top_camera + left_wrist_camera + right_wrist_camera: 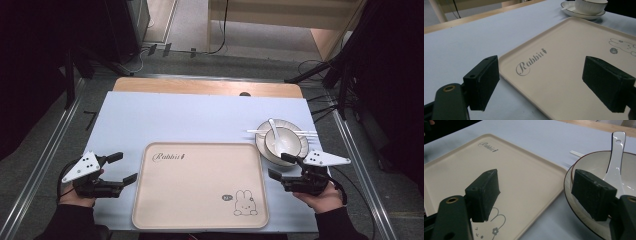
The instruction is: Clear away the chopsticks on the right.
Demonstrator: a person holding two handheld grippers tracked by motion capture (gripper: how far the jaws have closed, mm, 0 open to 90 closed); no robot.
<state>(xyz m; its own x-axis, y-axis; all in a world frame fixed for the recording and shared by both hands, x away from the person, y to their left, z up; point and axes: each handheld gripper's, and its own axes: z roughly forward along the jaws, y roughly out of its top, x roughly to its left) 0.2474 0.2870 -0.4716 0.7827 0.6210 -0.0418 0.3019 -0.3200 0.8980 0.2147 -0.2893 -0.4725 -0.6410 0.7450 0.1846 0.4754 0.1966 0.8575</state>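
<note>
Bowl (283, 139): white, dark-rimmed, spoon (275, 131) inside | right claw (281, 166) wide | left claw (123, 167) wide

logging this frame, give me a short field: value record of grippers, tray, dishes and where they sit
left gripper: open, holding nothing, left of the tray
right gripper: open, holding nothing, at the plate's near rim
tray: beige, rabbit print, nothing on it, centre of the table
plate: right of the tray, bowl on it
bowl: white, dark rim
spoon: white, in the bowl
chopsticks: white, lying behind the bowl
table: pale blue cover
</note>
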